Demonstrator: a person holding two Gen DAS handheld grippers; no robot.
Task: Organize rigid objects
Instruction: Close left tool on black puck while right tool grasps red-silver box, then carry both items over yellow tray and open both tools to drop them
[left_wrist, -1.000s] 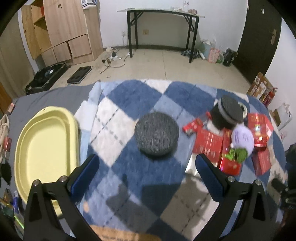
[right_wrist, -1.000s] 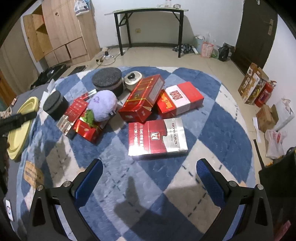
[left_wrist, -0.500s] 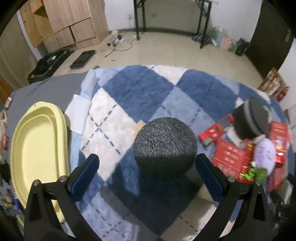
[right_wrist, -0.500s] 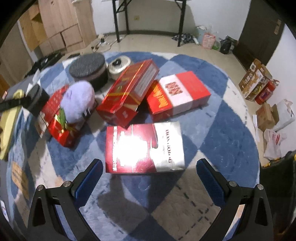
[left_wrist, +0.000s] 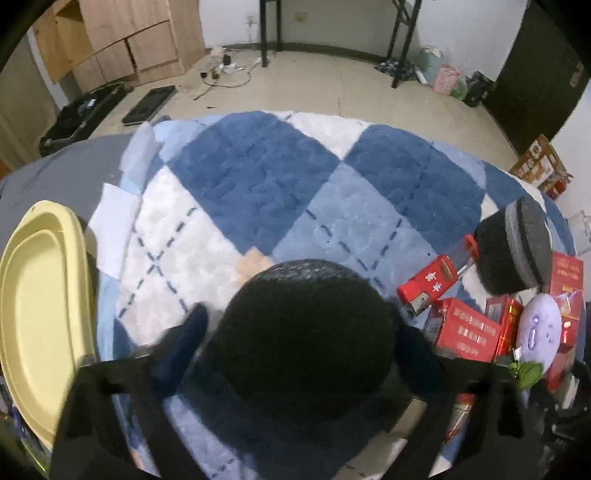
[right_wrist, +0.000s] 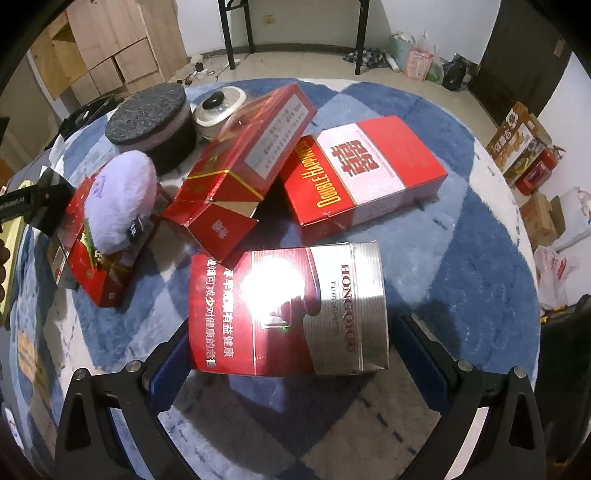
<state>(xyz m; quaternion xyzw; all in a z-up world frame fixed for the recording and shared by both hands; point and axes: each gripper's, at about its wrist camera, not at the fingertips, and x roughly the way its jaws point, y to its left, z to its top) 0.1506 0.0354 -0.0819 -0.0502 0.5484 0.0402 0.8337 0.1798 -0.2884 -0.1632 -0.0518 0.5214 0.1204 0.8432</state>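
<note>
In the left wrist view, a dark grey foam disc (left_wrist: 306, 336) lies on the blue checkered rug, between the fingers of my left gripper (left_wrist: 299, 343). The blue pads stand at its two sides, open; contact is not clear. In the right wrist view, a red and silver Hongqiqu carton (right_wrist: 288, 310) lies flat between the open fingers of my right gripper (right_wrist: 288, 354), its near edge level with the pads. Behind it lie a Double Happiness carton (right_wrist: 362, 170) and a tilted red carton (right_wrist: 243, 166).
A yellow tray (left_wrist: 33, 314) lies at the rug's left edge. A second foam disc (left_wrist: 513, 247), small red boxes (left_wrist: 465, 328) and a purple plush (left_wrist: 539, 328) are at the right. A white round cooker toy (right_wrist: 218, 110) sits behind the cartons.
Both grippers have moved forward and down. The foam disc now sits between the left fingers, and the silver-red carton has come between the right fingers.
</note>
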